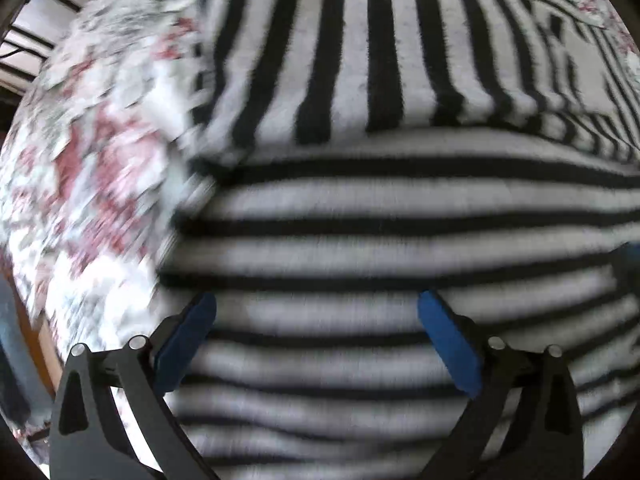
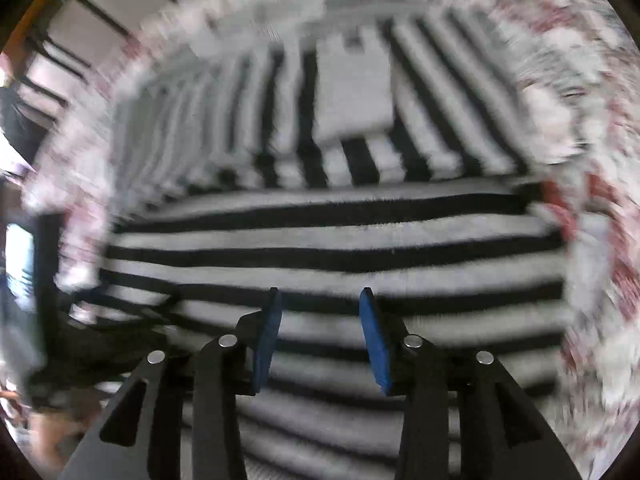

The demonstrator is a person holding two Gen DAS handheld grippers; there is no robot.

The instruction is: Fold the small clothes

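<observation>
A black-and-white striped garment (image 1: 380, 216) lies on a floral cloth (image 1: 92, 168). Its near part has been folded over, so its stripes run crosswise while the far part's stripes run lengthwise. My left gripper (image 1: 316, 308) is open wide and empty, just above the folded part. In the right wrist view the same garment (image 2: 332, 240) fills the middle. My right gripper (image 2: 320, 300) is open a moderate way and empty, also over the folded part. A plain white patch (image 2: 352, 92) shows on the garment's far part. Both views are blurred by motion.
The floral cloth (image 2: 580, 120) surrounds the garment on all sides. Its left edge drops off towards a tiled floor (image 1: 28, 36). A blue tip of the other gripper (image 1: 630, 252) shows at the right edge of the left wrist view.
</observation>
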